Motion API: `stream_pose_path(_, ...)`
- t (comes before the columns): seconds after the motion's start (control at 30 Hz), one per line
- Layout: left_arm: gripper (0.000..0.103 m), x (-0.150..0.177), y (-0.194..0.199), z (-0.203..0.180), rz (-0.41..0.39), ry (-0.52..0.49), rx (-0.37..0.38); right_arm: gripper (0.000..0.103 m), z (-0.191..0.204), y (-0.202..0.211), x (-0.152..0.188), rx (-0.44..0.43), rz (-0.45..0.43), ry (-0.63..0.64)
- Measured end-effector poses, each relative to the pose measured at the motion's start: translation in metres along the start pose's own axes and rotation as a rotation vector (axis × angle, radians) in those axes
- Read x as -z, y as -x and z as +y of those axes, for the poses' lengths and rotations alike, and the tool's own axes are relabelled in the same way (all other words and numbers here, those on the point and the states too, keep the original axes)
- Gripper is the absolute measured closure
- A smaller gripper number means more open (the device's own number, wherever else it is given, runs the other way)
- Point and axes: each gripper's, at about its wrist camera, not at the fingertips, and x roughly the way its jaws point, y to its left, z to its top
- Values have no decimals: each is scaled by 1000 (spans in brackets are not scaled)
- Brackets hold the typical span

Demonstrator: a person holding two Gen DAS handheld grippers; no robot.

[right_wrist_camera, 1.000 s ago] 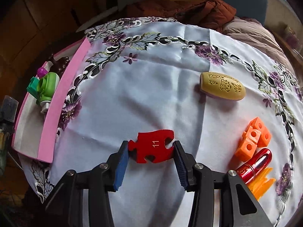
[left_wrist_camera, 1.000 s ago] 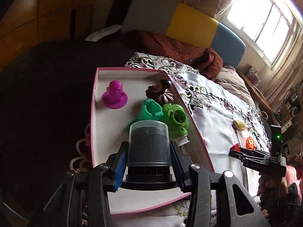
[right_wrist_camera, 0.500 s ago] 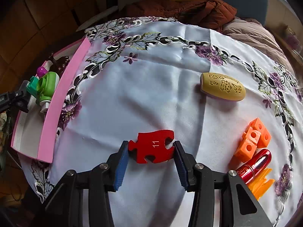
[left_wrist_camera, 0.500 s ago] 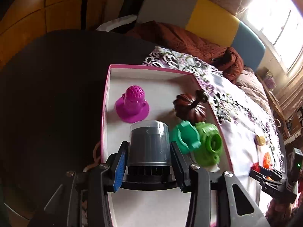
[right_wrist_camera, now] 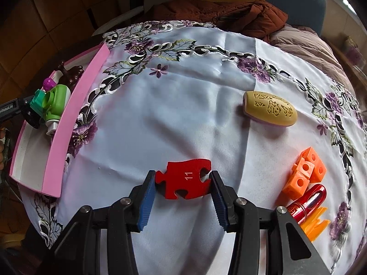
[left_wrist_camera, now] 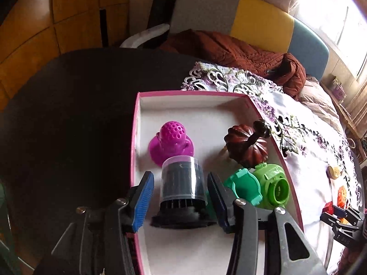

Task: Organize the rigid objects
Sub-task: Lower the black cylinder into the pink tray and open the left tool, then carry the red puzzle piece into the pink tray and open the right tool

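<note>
A dark ribbed cylinder with a clear cap (left_wrist_camera: pixel 182 183) stands on the white floor of the pink-rimmed tray (left_wrist_camera: pixel 135 137). My left gripper (left_wrist_camera: pixel 180 176) straddles it and its jaws are opening, with a gap showing on each side of the cylinder. In the right wrist view my right gripper (right_wrist_camera: pixel 182 176) is shut on a red puzzle piece marked 11 (right_wrist_camera: pixel 185 178), which lies on the white embroidered cloth (right_wrist_camera: pixel 183 91).
In the tray are a magenta perforated piece (left_wrist_camera: pixel 172 139), a brown pumpkin (left_wrist_camera: pixel 247 146) and joined green and teal parts (left_wrist_camera: pixel 270 185). On the cloth lie a tan carved oval (right_wrist_camera: pixel 270 110), orange cubes (right_wrist_camera: pixel 305 169), a red tube (right_wrist_camera: pixel 307 201) and a yellow piece (right_wrist_camera: pixel 314 226).
The left gripper carried the cylinder further over the tray, then its jaws spread away from it; the cylinder now stands free. The right gripper and puzzle piece have not moved.
</note>
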Motion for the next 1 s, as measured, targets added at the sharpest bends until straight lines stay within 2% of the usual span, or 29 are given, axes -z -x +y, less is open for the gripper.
stream_pose_path(0.2,53,18,43,1,-98,1,-60,56,0,0,0,4,-3,2)
stream_pose_path(0.4,53,39,75,1,-148,-7,-64,56,1,0,1,13,-9,8)
stream_pose_path(0.67,53,55,92,-3,-160,-34,-72,56,3,1,2,23,-21,18)
stream_pose_path(1.0,53,65,94,3,-154,-32,-69,56,3,2,4,31,-35,24)
